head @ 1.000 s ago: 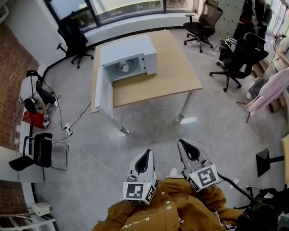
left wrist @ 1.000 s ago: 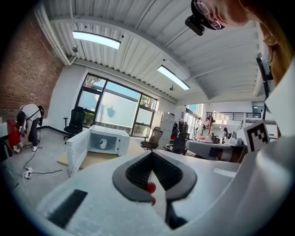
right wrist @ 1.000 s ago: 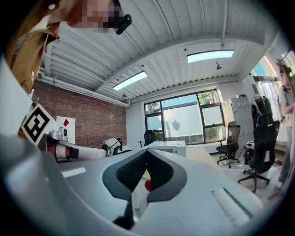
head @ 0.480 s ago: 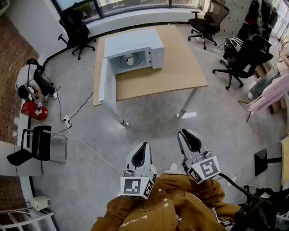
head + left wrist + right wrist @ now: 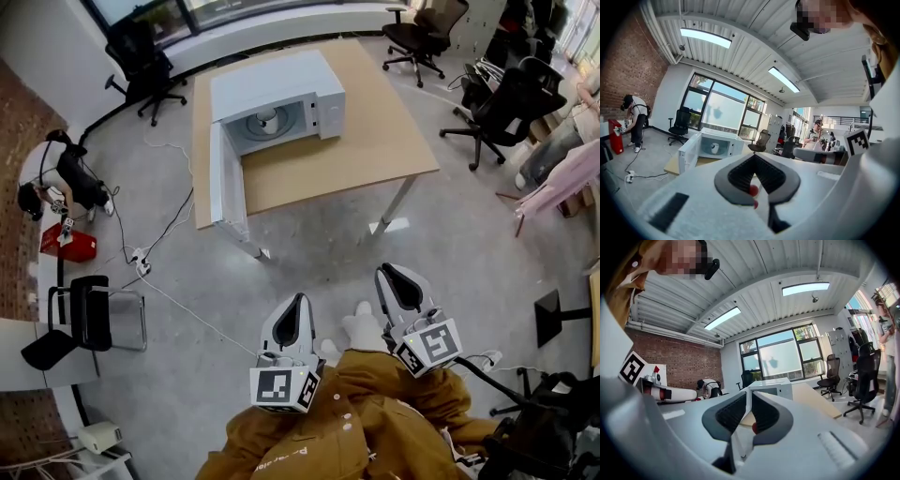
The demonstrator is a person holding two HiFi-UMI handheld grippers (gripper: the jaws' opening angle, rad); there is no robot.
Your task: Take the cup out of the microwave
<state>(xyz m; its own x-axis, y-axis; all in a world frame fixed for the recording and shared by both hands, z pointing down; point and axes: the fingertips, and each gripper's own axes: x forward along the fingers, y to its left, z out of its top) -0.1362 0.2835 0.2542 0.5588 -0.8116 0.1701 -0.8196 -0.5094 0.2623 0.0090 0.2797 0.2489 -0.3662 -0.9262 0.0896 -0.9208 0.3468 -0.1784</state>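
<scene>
A white microwave [image 5: 281, 92] stands on a wooden table [image 5: 366, 155] at the far side of the room, its door [image 5: 228, 183] swung open to the left. A white cup [image 5: 266, 116] sits inside on the turntable. The left gripper view also catches the microwave [image 5: 723, 143] and the cup [image 5: 715, 148], small and distant. Low in the head view, my left gripper [image 5: 300, 302] and right gripper [image 5: 385, 273] are held in front of the person's body, far short of the table. Both are shut with nothing in them. The right gripper [image 5: 749, 393] points toward the microwave [image 5: 772, 387].
Bare floor lies between me and the table, crossed by cables and a power strip [image 5: 141, 264] at left. Black office chairs [image 5: 483, 103] stand right of the table, another [image 5: 141, 56] behind it. A person [image 5: 66, 178] bends over a red box at far left.
Both grippers and the head view have moved forward toward the table, so the microwave looks a little nearer. The jaws stayed shut.
</scene>
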